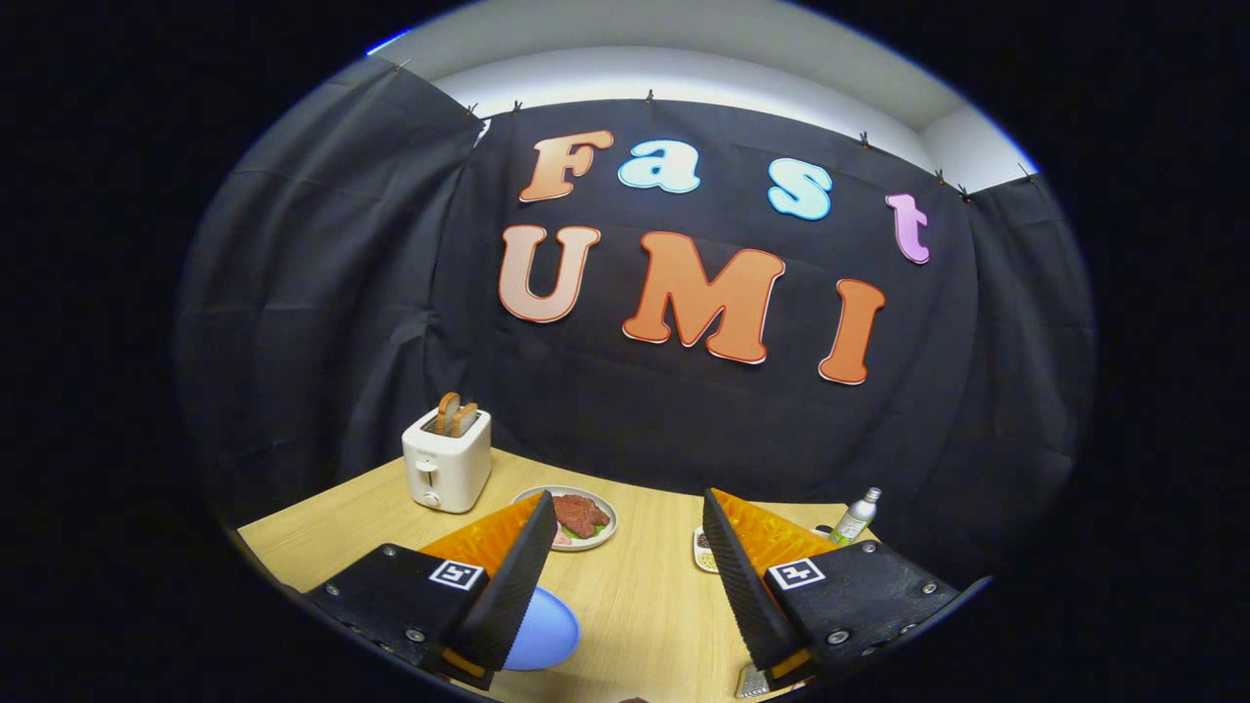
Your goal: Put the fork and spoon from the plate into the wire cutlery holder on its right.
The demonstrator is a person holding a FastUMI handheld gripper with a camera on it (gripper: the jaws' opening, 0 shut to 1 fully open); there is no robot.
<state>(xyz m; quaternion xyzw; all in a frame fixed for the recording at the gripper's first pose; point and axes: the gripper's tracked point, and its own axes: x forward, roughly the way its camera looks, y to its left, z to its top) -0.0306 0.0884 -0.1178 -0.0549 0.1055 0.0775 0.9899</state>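
My gripper is held above the wooden table with its jaws wide apart and nothing between them. A blue plate lies low on the table, mostly hidden under the left finger. What lies on the plate is covered by that finger. A small piece of silvery wire mesh peeks out beneath the right finger, on the far side of the fingers from the plate.
A white toaster with two slices of toast stands at the back left. Beyond the fingers sit a plate of meat and greens, a small dish and a small bottle at the back right.
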